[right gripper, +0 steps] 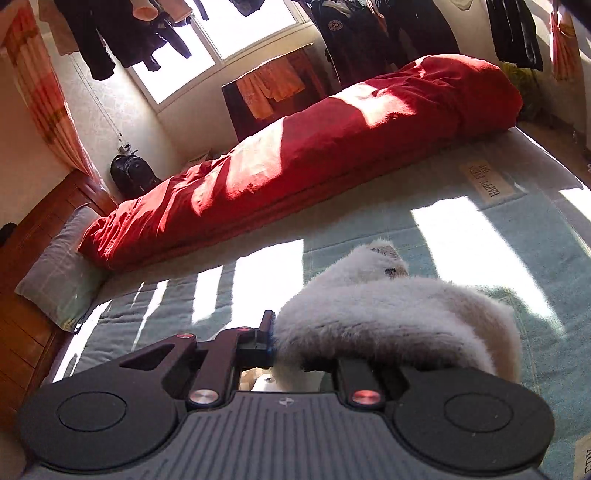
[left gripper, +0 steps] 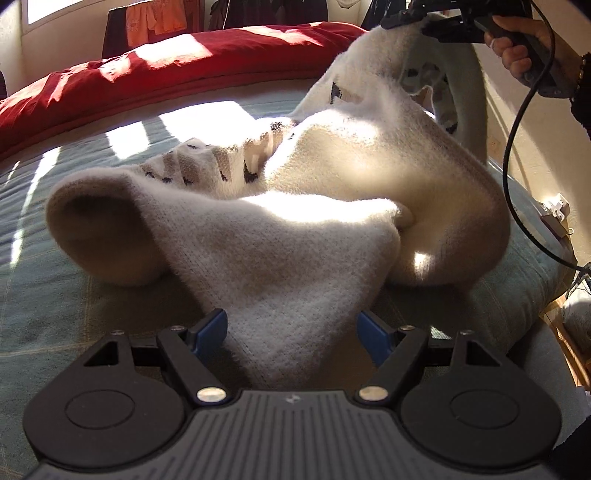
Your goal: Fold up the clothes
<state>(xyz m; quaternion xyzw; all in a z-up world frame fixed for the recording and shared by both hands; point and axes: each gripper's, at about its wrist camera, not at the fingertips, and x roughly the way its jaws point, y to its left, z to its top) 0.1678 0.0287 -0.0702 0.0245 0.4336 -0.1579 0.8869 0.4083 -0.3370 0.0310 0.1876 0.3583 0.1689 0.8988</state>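
- Fluffy white sweater [left gripper: 332,206] lies crumpled on the pale green bedspread [left gripper: 44,229], in front of the red duvet [left gripper: 155,70] rolled along the bed's far edge.
- One sleeve, its cuff [left gripper: 99,236] gaping, points away from the duvet and toward the near side; the patterned yoke is bunched between the sleeve and the duvet.
- Left gripper [left gripper: 295,328] hovers low at the near edge of the sweater with its jaws wide; a fold of knit sits between the blue pads [left gripper: 212,328], but they do not appear to press it, so nothing is held there.
- Right gripper [right gripper: 306,343] is clamped on a thick wad of the sweater. In the left view it shows at the upper right, held by a hand [left gripper: 524,48], with the fabric hanging up off the bed from it.
- From the right view, the lifted knit drapes over the right finger and trails down toward the bedspread, on the side away from the duvet.
- Progress, as a judgement: very early. No flat layout, no straight edge and no fold shows anywhere; the garment is a heap with one part raised.
- Left to do: take a second hold, spread the body flat on the bedspread, bring the sleeves in, then fold it over.
- Dark clothes [right gripper: 354,33] hang above the duvet by the window; whether they belong to the job cannot be told.
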